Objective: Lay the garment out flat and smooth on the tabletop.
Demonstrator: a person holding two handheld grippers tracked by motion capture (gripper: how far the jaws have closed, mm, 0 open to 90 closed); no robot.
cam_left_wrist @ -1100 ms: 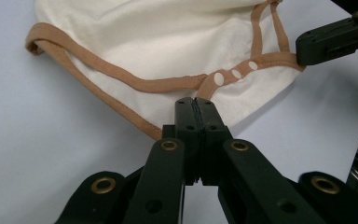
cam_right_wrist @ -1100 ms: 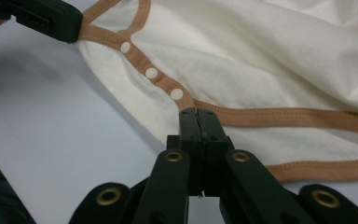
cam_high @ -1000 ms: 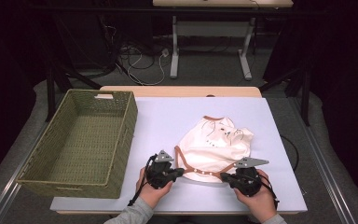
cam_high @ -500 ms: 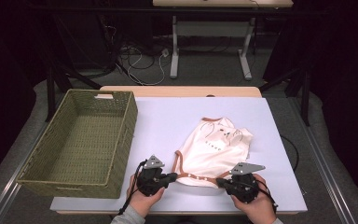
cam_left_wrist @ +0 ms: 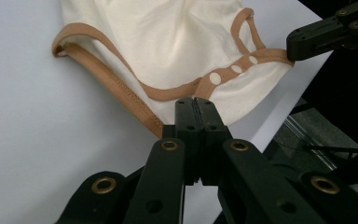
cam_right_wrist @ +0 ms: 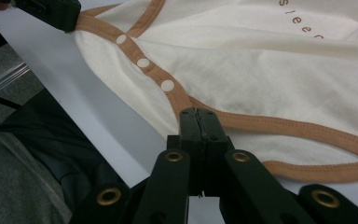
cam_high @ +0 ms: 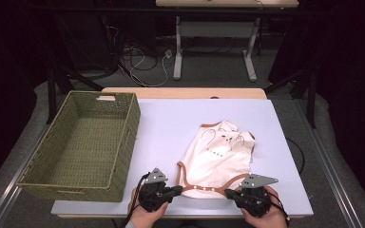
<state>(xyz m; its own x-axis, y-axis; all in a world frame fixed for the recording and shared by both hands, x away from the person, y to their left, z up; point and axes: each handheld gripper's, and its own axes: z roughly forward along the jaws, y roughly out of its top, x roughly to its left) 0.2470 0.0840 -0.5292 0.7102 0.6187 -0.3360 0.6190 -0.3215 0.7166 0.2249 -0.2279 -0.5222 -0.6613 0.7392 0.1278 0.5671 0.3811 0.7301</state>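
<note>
2 grippers pinch the bottom hem of a cream baby bodysuit with tan trim, which lies flat on the white table, its neck end pointing away from the person and its snap flap at the near edge. The flap carries 3 pale snap buttons on the tan binding. Printed on the bodysuit's chest is a small animal face with a line of lettering under it, too small to read from the high view; the right gripper view catches letters that seem to spell "slee".

At the bodysuit's left hem corner, the left gripper has its black jaws pressed together on the tan binding. At the right hem corner, the right gripper is likewise clamped tight on the binding, just past the last snap. Each gripper sits in a hand at the table's near edge, and a grey three-cornered plate tops each one.

Left of the bodysuit, well apart from it, stands a green woven basket with a handle slot in its far wall. Beyond the bodysuit, past the table's far edge, cables lie on the dark floor beside white desk legs.
</note>
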